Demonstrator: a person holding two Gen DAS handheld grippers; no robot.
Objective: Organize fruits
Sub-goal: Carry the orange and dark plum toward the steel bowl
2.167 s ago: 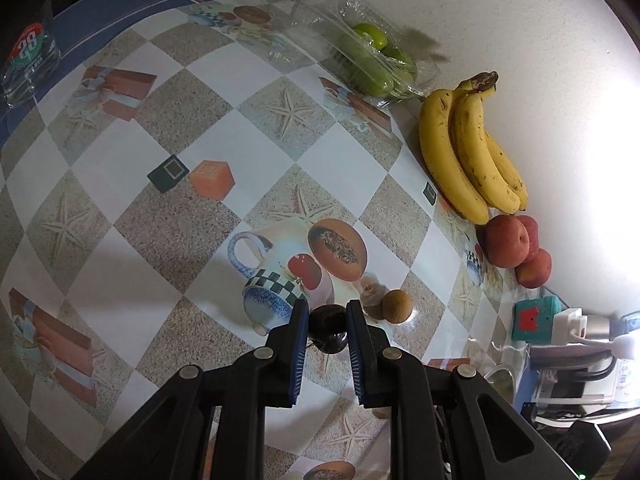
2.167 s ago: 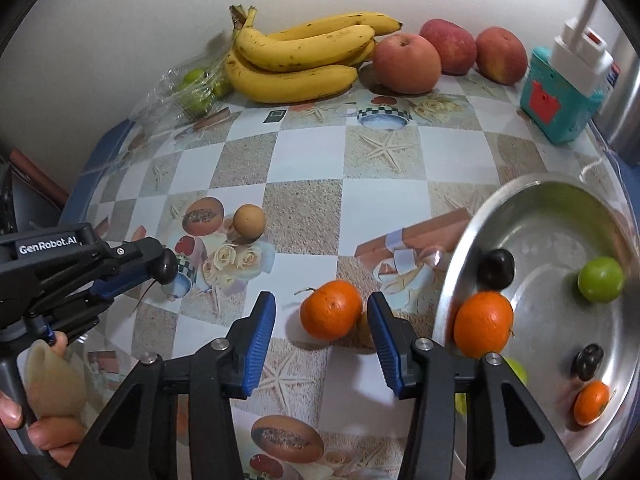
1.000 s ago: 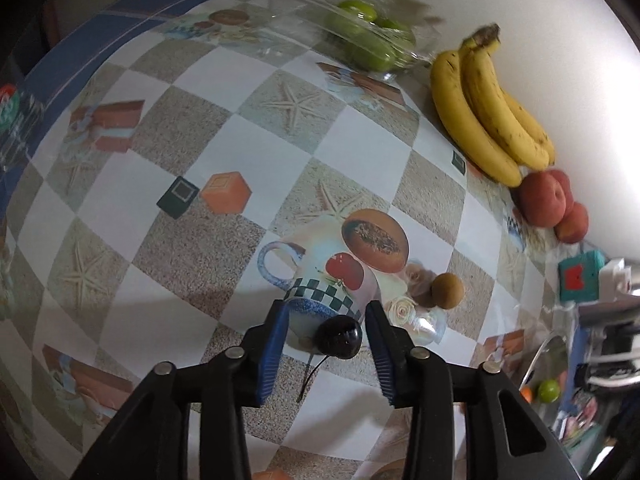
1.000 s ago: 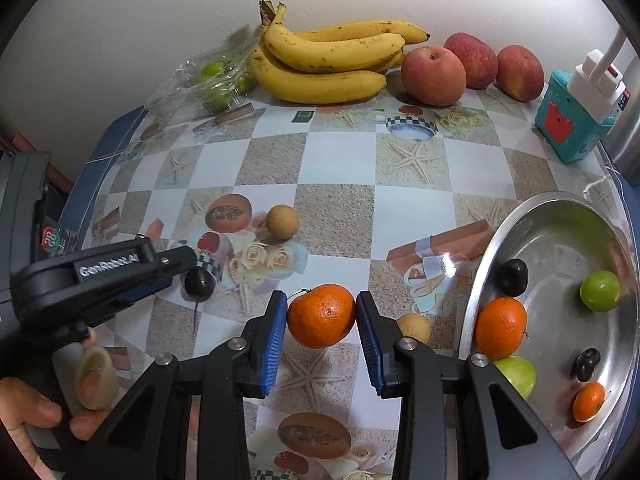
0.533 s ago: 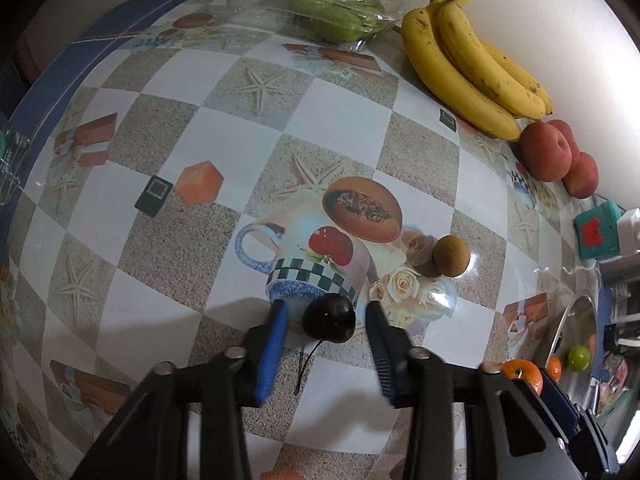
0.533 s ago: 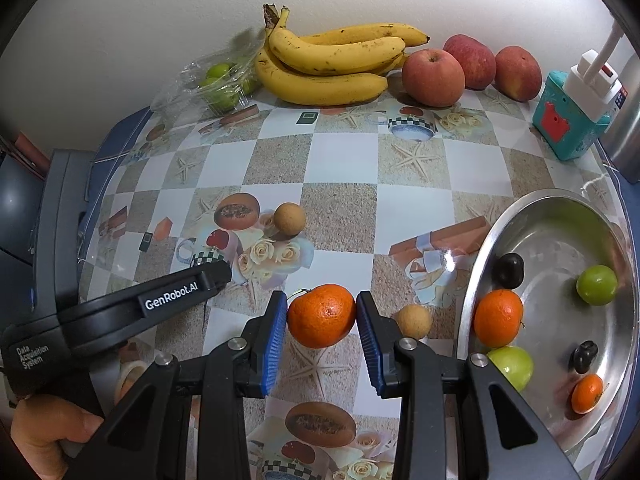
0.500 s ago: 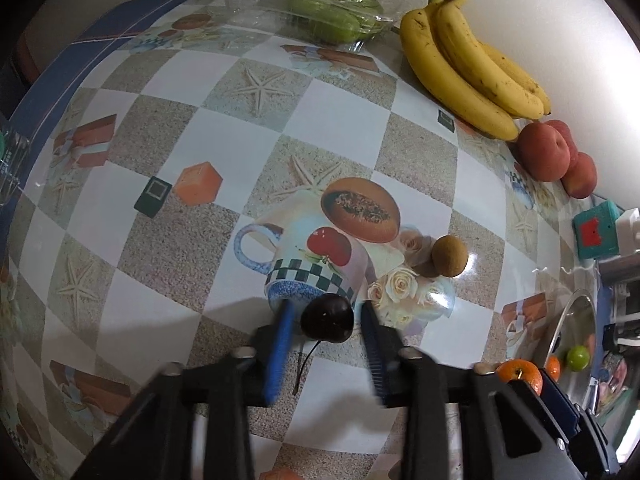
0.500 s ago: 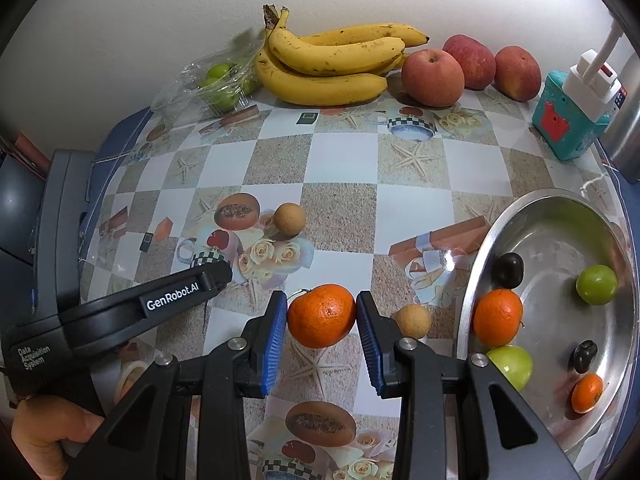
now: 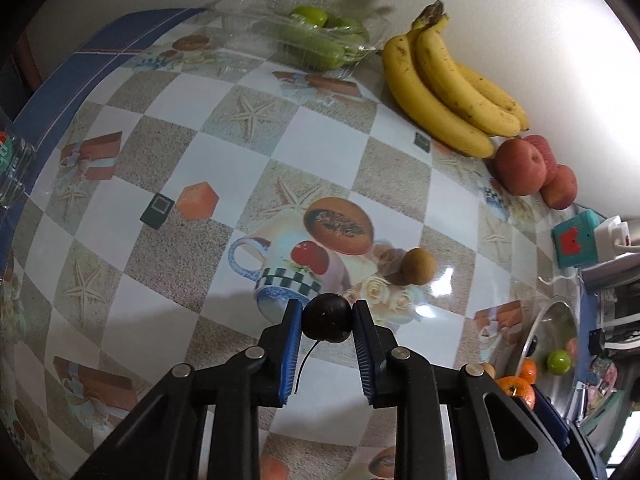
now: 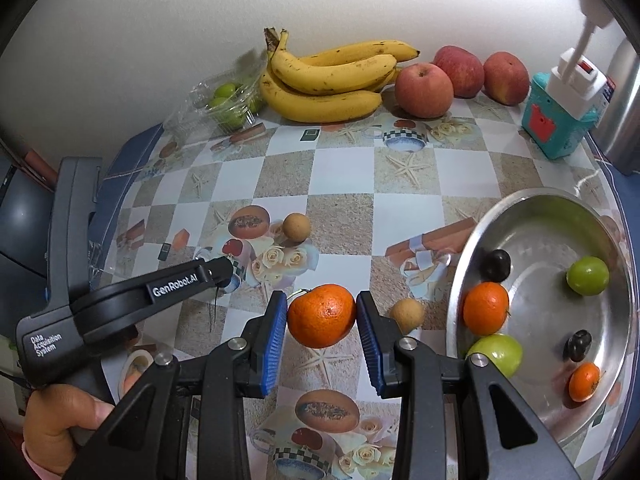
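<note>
Checkered table [image 10: 404, 204]: bananas [image 10: 332, 76], apples [image 10: 424, 90], bowl [image 10: 476, 248].

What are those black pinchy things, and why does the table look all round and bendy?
They are tongs that a person holds, one in each hand. You can see the person's hand gripping one handle. Each has a small camera looking along its two fingers, and its wide lens bends the picture.

The left camera shows the left tongs squeezing a small dark cherry with a thin stem. The right camera shows the right tongs squeezing a round orange tangerine.

On the checkered tablecloth lie yellow bananas, red apples, a clear box of green fruits and two little brown round fruits. The shiny metal bowl already holds several fruits.
</note>
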